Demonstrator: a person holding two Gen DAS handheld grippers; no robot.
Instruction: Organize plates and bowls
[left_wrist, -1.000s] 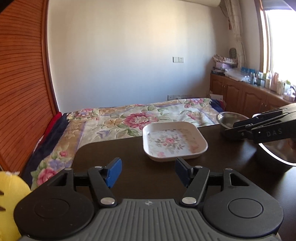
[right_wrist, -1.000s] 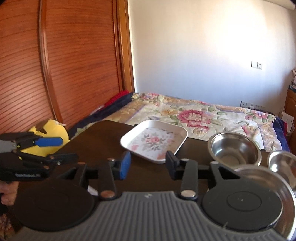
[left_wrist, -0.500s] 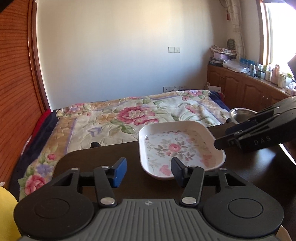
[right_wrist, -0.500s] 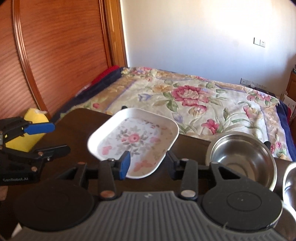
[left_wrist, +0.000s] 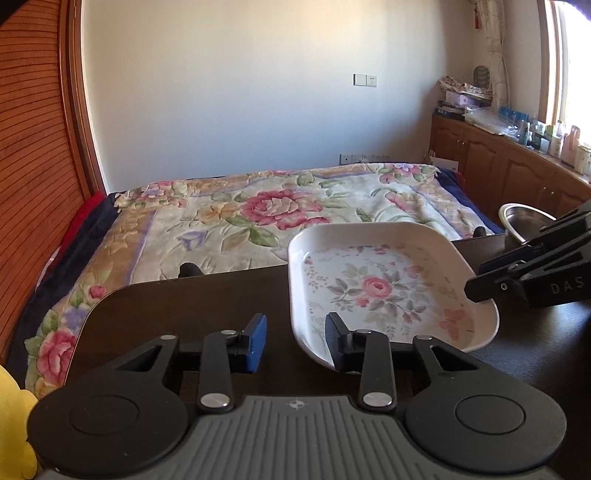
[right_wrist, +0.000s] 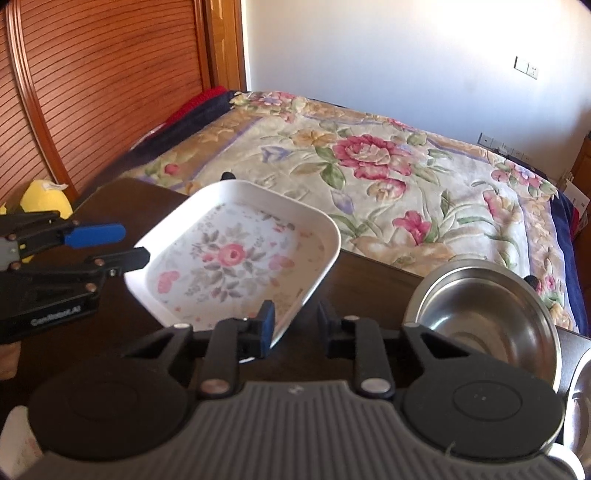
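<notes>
A white square plate (left_wrist: 384, 284) with a pink flower print lies on the dark table (left_wrist: 192, 306); it also shows in the right wrist view (right_wrist: 236, 258). My left gripper (left_wrist: 295, 339) is open at the plate's near left corner, its right finger over the rim. My right gripper (right_wrist: 295, 326) is open at the plate's near right corner, with the rim between the fingers. A steel bowl (right_wrist: 484, 306) stands right of the plate and also shows in the left wrist view (left_wrist: 524, 218).
A second steel vessel (right_wrist: 580, 391) shows at the right edge. A bed with a floral cover (left_wrist: 280, 214) lies beyond the table's far edge. A yellow soft toy (right_wrist: 44, 195) sits at the left, and wooden cabinets (left_wrist: 509, 166) stand at the right.
Both grippers have moved forward toward the plate and now flank its near corners. The plate sits larger in both views.
</notes>
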